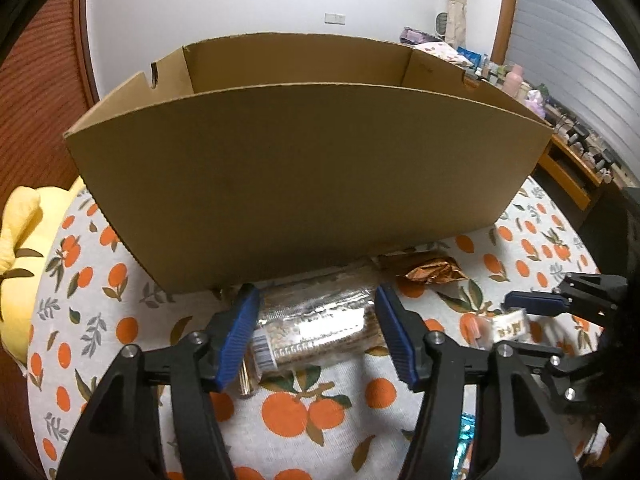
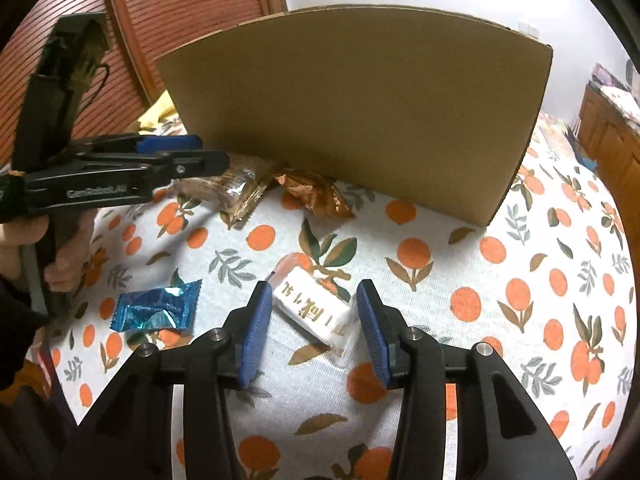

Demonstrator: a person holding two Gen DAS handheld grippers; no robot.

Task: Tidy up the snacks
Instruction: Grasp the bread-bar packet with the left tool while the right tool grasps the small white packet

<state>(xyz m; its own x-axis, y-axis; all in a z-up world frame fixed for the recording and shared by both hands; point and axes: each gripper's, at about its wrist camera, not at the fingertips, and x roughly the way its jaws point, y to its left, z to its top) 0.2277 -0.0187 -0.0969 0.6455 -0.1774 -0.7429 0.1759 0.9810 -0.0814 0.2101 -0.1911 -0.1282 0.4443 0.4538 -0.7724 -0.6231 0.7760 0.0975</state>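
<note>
Snacks lie scattered on an orange-print tablecloth (image 2: 500,264) in front of a tall open cardboard box (image 1: 304,184), which stands just beyond both claws. The clear cracker pack (image 1: 316,328) lies directly ahead of the left gripper (image 1: 318,332), between its spread blue pads, its long axis running crosswise from one pad to the other; whether the pads touch it I cannot tell. The white wrapped sweet (image 2: 314,312) lies between the parted pads of the right gripper (image 2: 314,330), skewed diagonally, with a gap at each side. A copper foil wrapper (image 2: 316,196) rests farther ahead at the box foot, and a blue foil wrapper (image 2: 154,312) lies left of the right claw. Each claw is nearest its own snack.
</note>
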